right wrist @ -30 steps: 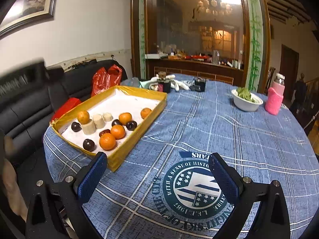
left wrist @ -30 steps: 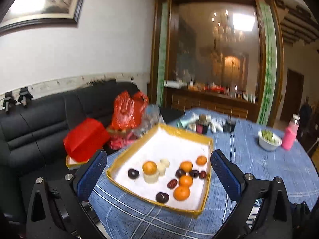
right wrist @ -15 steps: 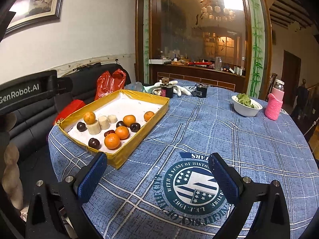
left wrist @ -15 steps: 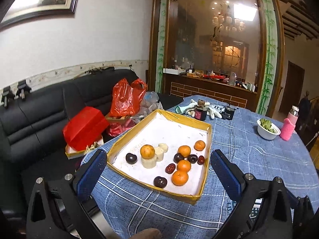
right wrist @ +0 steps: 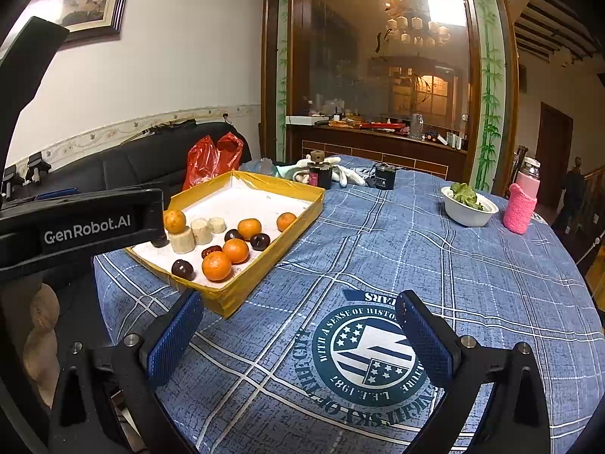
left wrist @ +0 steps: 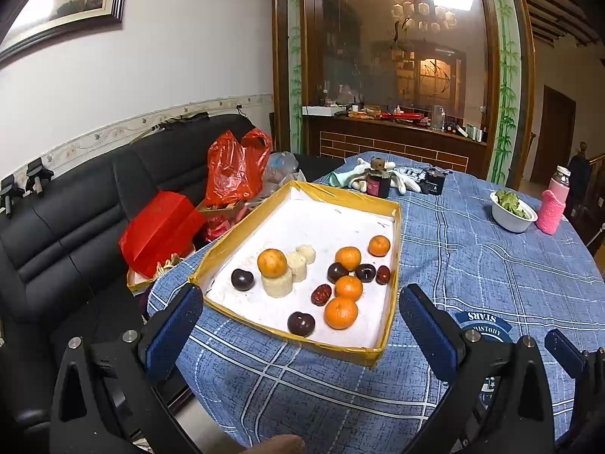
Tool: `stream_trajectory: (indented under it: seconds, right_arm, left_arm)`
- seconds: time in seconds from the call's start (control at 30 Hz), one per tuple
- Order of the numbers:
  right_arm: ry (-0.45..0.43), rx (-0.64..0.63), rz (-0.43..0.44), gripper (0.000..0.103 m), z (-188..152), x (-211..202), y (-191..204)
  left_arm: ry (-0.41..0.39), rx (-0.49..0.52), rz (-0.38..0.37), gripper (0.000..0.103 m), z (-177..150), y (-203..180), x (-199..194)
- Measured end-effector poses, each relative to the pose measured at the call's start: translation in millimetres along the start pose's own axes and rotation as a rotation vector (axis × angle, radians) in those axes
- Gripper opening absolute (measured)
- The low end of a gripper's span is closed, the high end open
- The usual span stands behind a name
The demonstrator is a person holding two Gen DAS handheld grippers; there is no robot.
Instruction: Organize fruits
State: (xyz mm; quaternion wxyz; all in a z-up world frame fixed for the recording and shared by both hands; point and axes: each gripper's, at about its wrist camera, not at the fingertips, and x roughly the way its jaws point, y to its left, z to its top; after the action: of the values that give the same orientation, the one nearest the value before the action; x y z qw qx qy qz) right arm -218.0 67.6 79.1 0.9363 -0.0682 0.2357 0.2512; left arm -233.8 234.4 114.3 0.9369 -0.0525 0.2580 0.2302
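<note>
Yellow tray [left wrist: 393,249], frame centre: oranges [left wrist: 340,312], dark plums [left wrist: 301,323], pale cylinders [left wrist: 278,283] intermixed; left gripper [left wrist: 300,329], right gripper [right wrist: 298,335] agape, empty; sorting stage indeterminate.

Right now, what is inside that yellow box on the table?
The box holds five oranges, one of them sitting on a pale banana chunk, two more chunks, dark plums and small red dates. The box floor under the fruit is covered.
</note>
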Motion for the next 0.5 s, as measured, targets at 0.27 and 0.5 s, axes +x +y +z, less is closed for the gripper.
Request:
stream_trajectory:
  seconds: [0.27,0.5]
  right_arm:
    - [0.021,-0.003,0.007,0.103,-2,7,1]
    - [0.040,0.017,0.015,0.103,-3,14,-2]
  left_arm:
    - [0.043,-0.005,-0.025,0.103,-4,3,14]
    - [0.073,-0.021,-0.027,0.103,-6,7,24]
